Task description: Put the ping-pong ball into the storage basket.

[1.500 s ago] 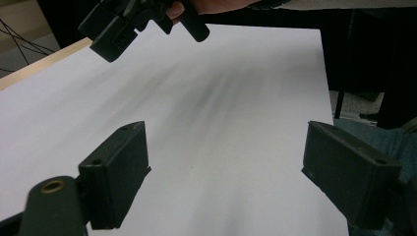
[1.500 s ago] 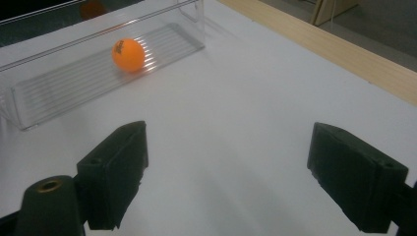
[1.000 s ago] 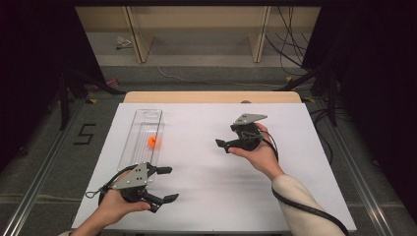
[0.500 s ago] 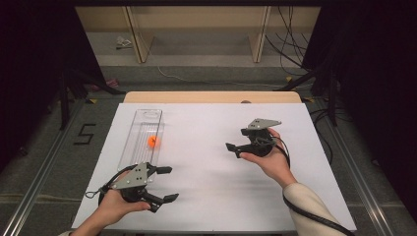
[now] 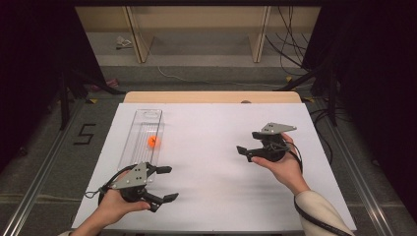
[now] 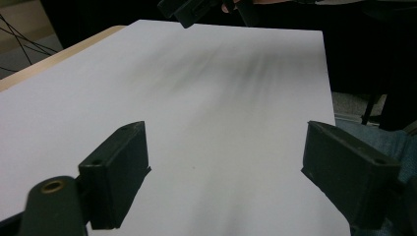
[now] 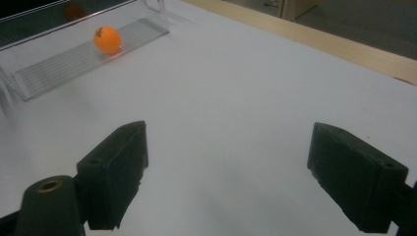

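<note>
White-covered table (image 5: 216, 162) first, and on its left side a long clear tray (image 5: 142, 140) with one orange ball (image 5: 154, 141) lying in it, about midway along. In the right gripper view that ball (image 7: 107, 39) sits on the tray's ribbed floor (image 7: 74, 61), well apart from the jaws. Right gripper (image 5: 248, 147), jaws spread wide, holding nothing, has drifted right and nearer the person over the last second. Left gripper (image 5: 164, 183), just as wide and empty-handed, hasn't budged from the tray's near end.

Black left gripper (image 5: 164, 183), grey triangular plate (both), trailing cable, pale sleeve (image 5: 319, 211)
</note>
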### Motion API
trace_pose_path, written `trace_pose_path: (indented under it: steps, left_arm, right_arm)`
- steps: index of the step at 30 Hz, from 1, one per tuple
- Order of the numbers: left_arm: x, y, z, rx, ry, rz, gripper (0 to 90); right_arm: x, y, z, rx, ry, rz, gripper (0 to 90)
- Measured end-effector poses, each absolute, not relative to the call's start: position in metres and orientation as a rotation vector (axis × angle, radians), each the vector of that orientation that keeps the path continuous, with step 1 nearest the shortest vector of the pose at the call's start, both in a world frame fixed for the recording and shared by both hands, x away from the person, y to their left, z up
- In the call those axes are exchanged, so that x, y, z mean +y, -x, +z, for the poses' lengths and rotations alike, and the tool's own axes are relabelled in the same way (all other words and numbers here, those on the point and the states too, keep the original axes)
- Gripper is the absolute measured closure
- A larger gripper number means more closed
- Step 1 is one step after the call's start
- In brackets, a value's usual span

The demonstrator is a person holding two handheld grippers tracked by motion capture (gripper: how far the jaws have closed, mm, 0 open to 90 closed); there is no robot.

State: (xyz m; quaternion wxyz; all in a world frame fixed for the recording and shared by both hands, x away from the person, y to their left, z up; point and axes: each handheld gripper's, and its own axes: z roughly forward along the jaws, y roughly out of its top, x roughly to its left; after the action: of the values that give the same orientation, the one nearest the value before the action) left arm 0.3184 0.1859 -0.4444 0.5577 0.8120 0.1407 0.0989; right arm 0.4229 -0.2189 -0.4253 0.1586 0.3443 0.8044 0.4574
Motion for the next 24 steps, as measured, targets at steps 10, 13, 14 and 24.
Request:
trace_pose_path:
  steps: [10,13,14,24]
  left_arm:
    - [0.186,-0.318,-0.445,0.335,-1.917,0.234,17.1]
    - [0.186,-0.319,-0.444,0.336,-1.915,0.236,17.1]
    - [0.186,-0.319,-0.444,0.335,-1.915,0.235,17.1]
    - [0.186,-0.319,-0.445,0.337,-1.916,0.236,17.1]
  right_arm:
    - [-0.232,-0.415,-0.424,2.279,-1.004,1.312,16.4]
    - [-0.234,-0.412,-0.424,2.276,-1.005,1.312,16.4]
    - [-0.236,-0.411,-0.424,2.279,-1.006,1.309,16.4]
    - [-0.246,-0.403,-0.425,2.267,-1.022,1.307,16.4]
